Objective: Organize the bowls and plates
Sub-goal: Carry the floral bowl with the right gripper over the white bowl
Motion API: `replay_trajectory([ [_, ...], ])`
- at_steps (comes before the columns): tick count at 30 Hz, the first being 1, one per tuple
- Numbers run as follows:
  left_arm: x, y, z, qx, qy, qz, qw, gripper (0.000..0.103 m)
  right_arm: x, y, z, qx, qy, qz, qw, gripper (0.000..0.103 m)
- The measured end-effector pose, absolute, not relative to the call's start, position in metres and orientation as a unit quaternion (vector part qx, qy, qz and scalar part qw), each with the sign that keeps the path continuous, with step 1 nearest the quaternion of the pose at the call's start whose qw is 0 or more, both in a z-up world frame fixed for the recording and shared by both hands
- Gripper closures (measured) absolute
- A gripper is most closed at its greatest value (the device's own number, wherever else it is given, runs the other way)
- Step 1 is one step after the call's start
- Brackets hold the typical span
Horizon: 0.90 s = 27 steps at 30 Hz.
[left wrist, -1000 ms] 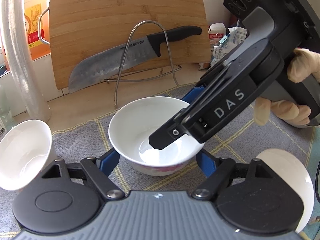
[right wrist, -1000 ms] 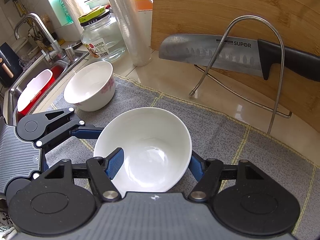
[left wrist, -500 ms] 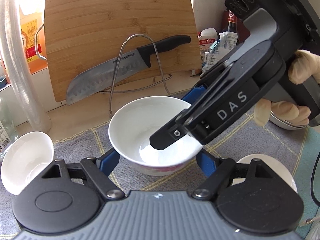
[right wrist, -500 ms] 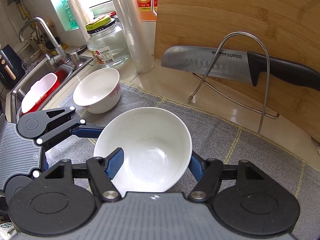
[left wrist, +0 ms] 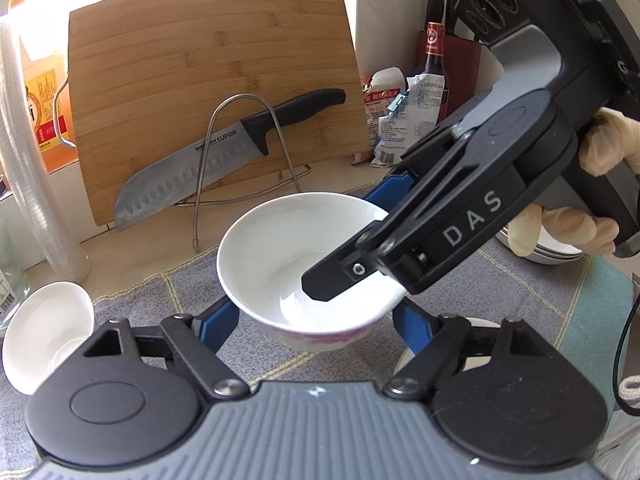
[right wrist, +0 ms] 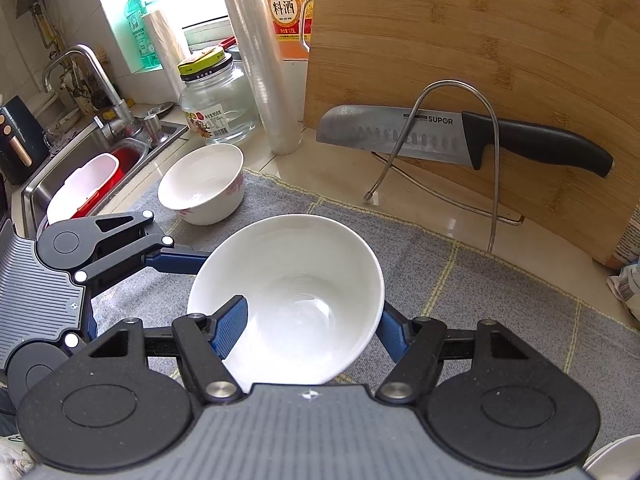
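The left gripper [left wrist: 316, 322] grips a white bowl with a pink-patterned base [left wrist: 308, 268] from outside, its blue fingers [left wrist: 218, 322] pressed on opposite sides of the wall, the bowl held above the grey checked dish mat [left wrist: 532, 320]. The right gripper [right wrist: 310, 330] clamps the same bowl across its rim — one blue pad inside, the other on the outer wall — and in the left wrist view its black body, marked DAS, reaches down over the bowl's right edge, held by a gloved hand [left wrist: 568, 224]. A second white bowl with pink trim [right wrist: 202, 184] sits upright on the mat's far left corner, well apart from the held one. Beyond the mat on the pale counter, a SUPOR knife [right wrist: 440, 136] rests across a wire stand [right wrist: 472, 152] in front of a bamboo cutting board [right wrist: 500, 40] leaning on the wall. Further left stand a roll of cling film [right wrist: 260, 60] and a glass jar [right wrist: 216, 100], then the sink [right wrist: 100, 160] with its tap [right wrist: 80, 72] — a red-and-white tub lies in the basin.
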<state>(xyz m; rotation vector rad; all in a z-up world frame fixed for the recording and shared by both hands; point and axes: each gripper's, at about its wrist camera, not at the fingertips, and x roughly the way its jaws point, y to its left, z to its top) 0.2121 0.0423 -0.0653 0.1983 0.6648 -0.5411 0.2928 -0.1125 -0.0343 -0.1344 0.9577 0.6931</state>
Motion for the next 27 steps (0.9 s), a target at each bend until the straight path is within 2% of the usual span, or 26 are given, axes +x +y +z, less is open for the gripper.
replay_trajectory([
  [27,0.162,0.02,-0.049,0.118,0.318,-0.293,0.894,0.019,0.229,-0.137,-0.018,-0.059,0.441,0.3,0.844,0.029],
])
